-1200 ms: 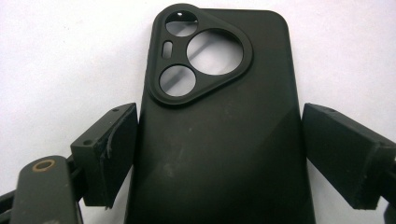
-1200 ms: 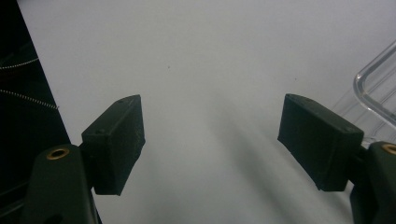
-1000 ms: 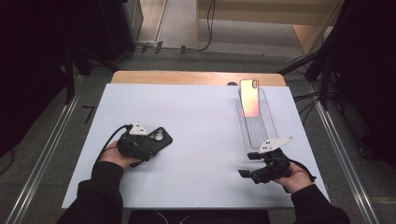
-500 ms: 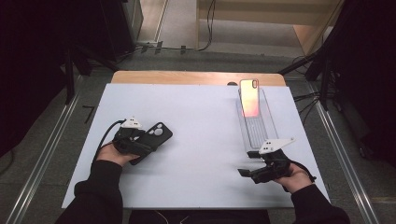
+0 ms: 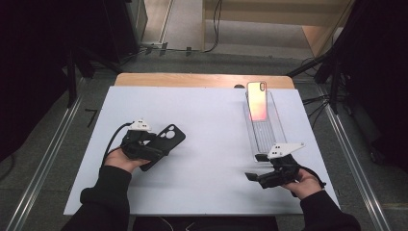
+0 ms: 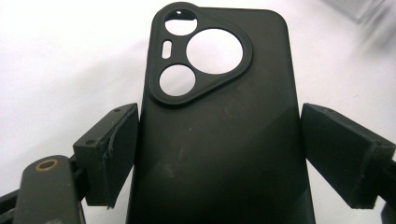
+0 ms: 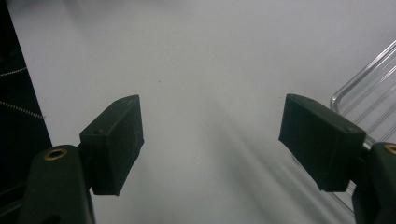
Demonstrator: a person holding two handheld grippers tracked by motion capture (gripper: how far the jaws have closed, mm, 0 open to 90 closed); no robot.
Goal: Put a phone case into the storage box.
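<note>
A black phone case [image 5: 169, 138] with a rounded triangular camera cutout sits between the jaws of my left gripper [image 5: 159, 147] at the left of the white mat. In the left gripper view the case [image 6: 219, 84] runs up the middle with its back towards the camera. My left gripper [image 6: 219, 149] is shut on its two long sides. At the front right of the mat my right gripper [image 5: 254, 167] points left. Its jaws stand open in the right gripper view [image 7: 210, 140], with bare mat between them.
A phone [image 5: 257, 101] with a glowing pink-orange face leans at the far end of a long clear plastic tray [image 5: 263, 134] on the right of the white mat [image 5: 211, 110]. The tray's corner [image 7: 369, 88] lies just beside my right gripper. A wooden table edge [image 5: 202, 79] runs behind the mat.
My left gripper has risen and shifted a little away and to the right, carrying the black phone case with it. The right gripper has stayed where it was.
</note>
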